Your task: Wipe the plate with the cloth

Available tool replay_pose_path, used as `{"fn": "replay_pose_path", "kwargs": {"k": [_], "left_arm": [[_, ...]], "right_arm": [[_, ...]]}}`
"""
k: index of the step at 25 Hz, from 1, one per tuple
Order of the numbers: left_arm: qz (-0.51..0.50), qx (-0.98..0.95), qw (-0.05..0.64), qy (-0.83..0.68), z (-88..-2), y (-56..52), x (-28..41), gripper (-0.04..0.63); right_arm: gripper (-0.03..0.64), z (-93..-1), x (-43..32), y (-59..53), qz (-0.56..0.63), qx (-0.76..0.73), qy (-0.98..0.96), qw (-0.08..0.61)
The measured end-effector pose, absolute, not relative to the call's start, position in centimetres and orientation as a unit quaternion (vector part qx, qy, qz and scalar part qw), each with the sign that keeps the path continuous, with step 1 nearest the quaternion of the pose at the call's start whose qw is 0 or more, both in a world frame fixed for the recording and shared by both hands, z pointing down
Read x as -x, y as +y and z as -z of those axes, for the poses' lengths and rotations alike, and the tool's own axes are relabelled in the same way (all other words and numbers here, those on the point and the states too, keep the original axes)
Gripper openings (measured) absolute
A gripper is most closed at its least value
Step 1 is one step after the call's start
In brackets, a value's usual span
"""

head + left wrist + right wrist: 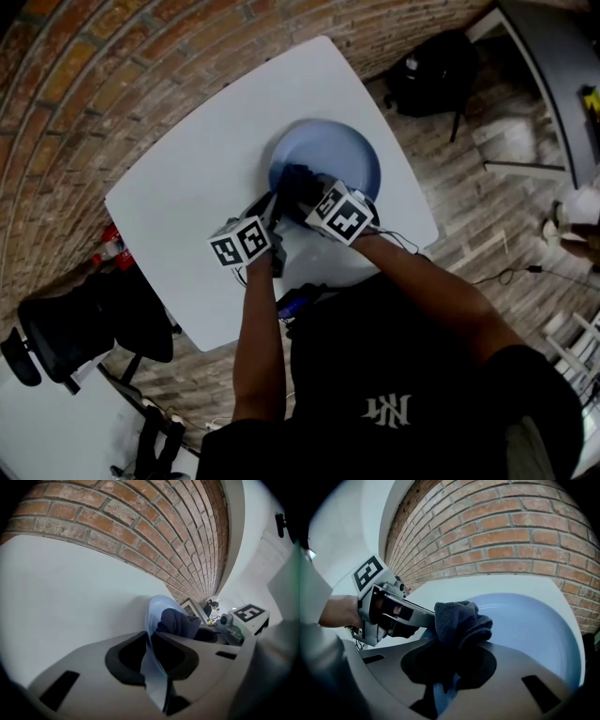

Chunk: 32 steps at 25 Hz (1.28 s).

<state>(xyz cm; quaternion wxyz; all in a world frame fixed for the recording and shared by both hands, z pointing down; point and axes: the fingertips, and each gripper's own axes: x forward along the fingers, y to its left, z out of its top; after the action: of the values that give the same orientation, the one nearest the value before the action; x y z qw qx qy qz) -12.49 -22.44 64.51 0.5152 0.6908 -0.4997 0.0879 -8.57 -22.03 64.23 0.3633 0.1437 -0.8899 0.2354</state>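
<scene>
left gripper (151, 641) pinches the plate (154, 609) rim, clear only in its own view; right gripper (457, 645) clamps the cloth (459, 618).

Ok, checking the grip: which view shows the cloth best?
The right gripper view: the dark cloth fills the middle, clamped in the right gripper over the plate. The left gripper view shows part; the head view only a dark lump.

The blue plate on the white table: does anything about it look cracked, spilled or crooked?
Nothing stands out. The plate looks whole, and no spill shows on it or on the white table. The left gripper clamps its rim, and the right gripper holds the dark cloth against it.
</scene>
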Motion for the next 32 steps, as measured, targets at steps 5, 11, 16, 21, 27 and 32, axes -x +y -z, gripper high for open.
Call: {"fn": "replay_pose_path", "kwargs": {"k": [5,11,16,21,27,32], "left_arm": [[-0.087,-0.692,0.515,-0.499,-64.5,-22.4,12.6,0.057],[-0.084,-0.694,0.516,-0.495,-64.6,-22.5,12.6,0.057],[-0.088,-0.693,0.510,-0.502,-64.3,-22.5,13.0,0.057],[-0.094,-0.690,0.506,-0.508,-64.3,-22.4,13.1,0.057],[-0.081,-0.695,0.515,-0.495,-64.5,-22.4,12.6,0.057],[-0.082,-0.695,0.516,-0.494,-64.6,-22.4,12.6,0.057]], "right_arm": [[0.081,-64.6,8.6,-22.1,-0.163,-0.126,-0.891,0.404],[0.081,-64.3,7.8,-22.2,-0.094,-0.113,-0.892,0.427],[0.082,-64.2,6.0,-22.7,-0.037,-0.117,-0.883,0.452],[0.081,-64.1,3.6,-23.5,-0.009,-0.133,-0.872,0.470],[0.081,-64.2,1.3,-25.1,0.011,-0.152,-0.858,0.491],[0.081,-64.3,-0.7,-26.4,0.027,-0.173,-0.846,0.503]]}}
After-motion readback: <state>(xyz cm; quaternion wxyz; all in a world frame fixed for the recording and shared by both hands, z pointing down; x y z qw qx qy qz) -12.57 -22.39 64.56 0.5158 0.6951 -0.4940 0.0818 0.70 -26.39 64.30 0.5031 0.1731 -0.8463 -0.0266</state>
